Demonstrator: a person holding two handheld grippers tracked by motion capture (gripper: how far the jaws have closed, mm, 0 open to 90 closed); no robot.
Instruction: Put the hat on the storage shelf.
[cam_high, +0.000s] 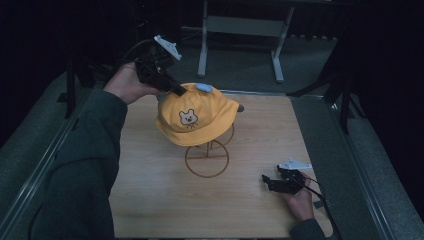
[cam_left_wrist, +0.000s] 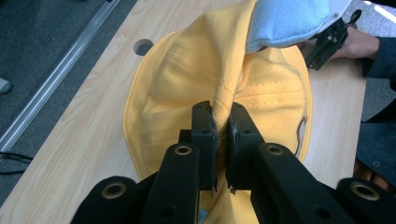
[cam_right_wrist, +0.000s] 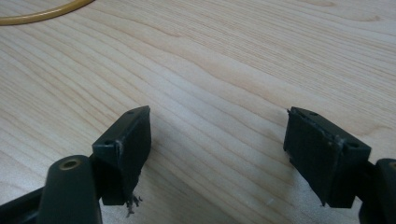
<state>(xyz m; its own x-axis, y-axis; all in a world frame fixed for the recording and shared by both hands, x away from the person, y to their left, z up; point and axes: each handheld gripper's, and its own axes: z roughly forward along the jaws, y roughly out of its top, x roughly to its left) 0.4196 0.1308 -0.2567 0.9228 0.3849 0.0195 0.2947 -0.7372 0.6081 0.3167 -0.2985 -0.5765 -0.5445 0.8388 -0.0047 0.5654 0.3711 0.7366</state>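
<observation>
While the left gripper (cam_left_wrist: 220, 128) pinches the yellow hat (cam_left_wrist: 187, 88), the right gripper (cam_right_wrist: 217, 149) has its jaws wide.

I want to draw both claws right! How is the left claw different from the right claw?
The left claw is shut, pinching a fold of the yellow hat; the right claw is open and holds nothing. The left is raised by the hat on its stand; the right sits low over the wooden table. Both have black jaws.

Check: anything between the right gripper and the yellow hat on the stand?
Nothing visible. The right gripper rests open on the table, with bare wood up to the wire stand under the yellow hat. The left gripper already pinches the hat's crown.
</observation>
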